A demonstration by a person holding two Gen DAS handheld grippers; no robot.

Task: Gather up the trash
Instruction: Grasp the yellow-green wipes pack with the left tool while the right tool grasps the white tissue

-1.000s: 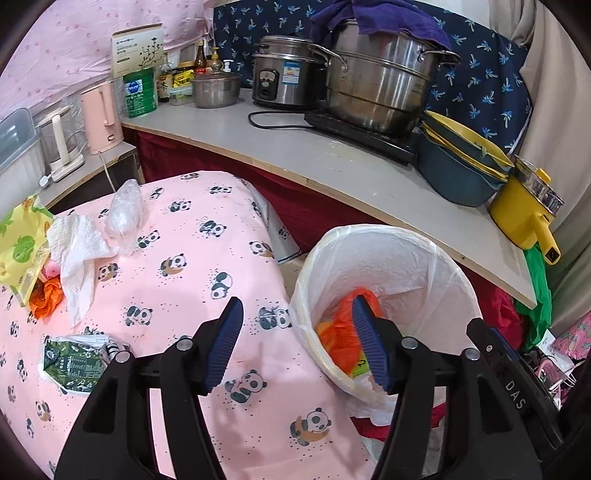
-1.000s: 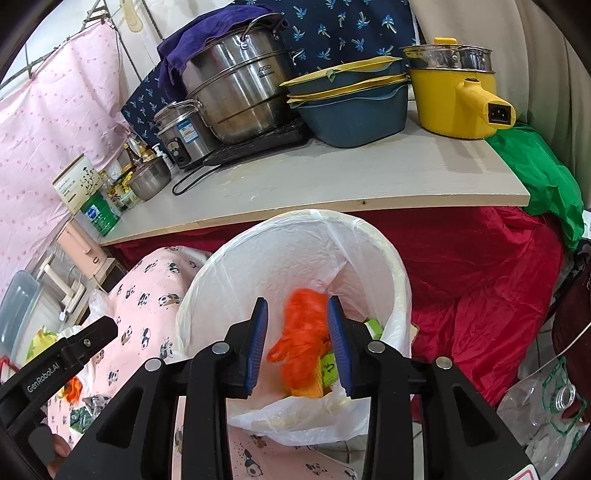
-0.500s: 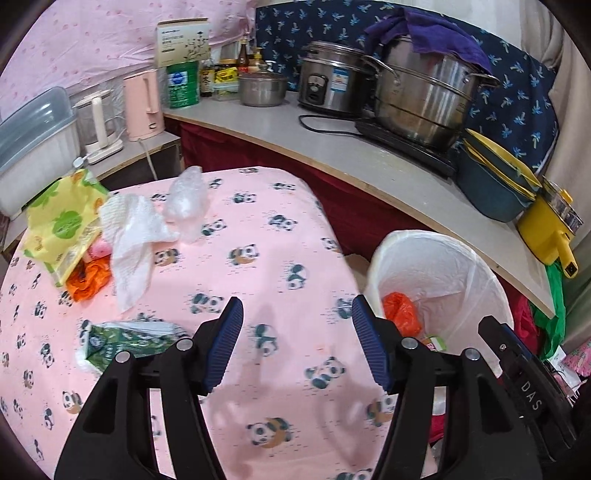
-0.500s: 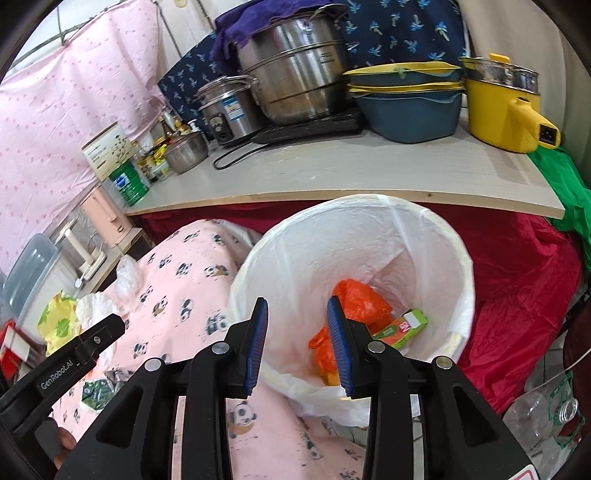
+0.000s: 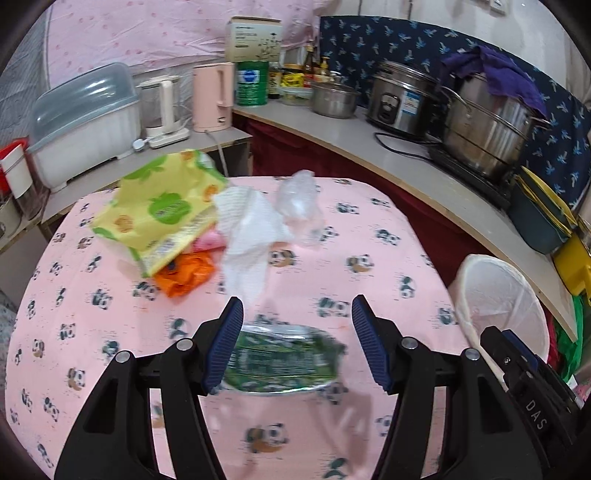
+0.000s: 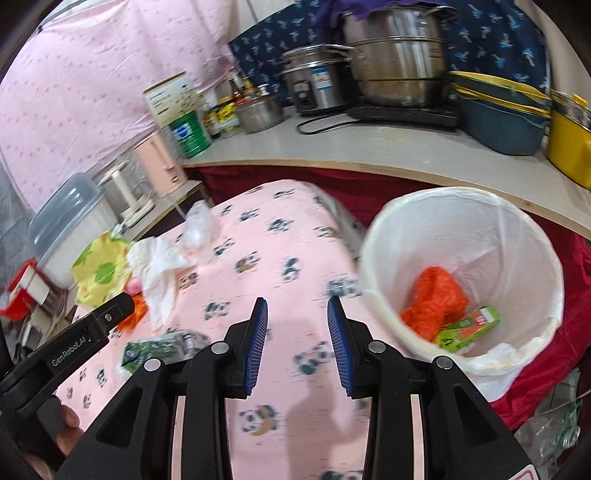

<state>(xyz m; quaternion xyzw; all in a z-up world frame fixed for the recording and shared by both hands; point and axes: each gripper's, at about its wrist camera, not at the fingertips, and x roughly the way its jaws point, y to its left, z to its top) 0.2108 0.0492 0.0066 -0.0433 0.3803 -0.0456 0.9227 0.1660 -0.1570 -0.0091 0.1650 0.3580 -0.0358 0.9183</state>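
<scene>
Hovering over the panda-print desk [image 5: 369, 236], the left gripper [image 5: 297, 347] has its jaws open around nothing, above a green wrapper [image 5: 280, 362]. The right gripper [image 6: 297, 347] is parted and empty beside the lined bin [image 6: 373, 258], which holds an orange bag [image 6: 436, 299].

Pink sheet [image 5: 122, 33] and blue patterned cloth [image 5: 388, 40] back a curved counter [image 5: 369, 147].

Pink tablecloth [image 5: 369, 229] printed with pandas; crumpled green wrapper [image 5: 280, 363]; yellow packet [image 5: 162, 210] with green apples; white tissue [image 5: 251, 229]; orange bag [image 6: 434, 301] in white-lined bin [image 6: 532, 229].
</scene>
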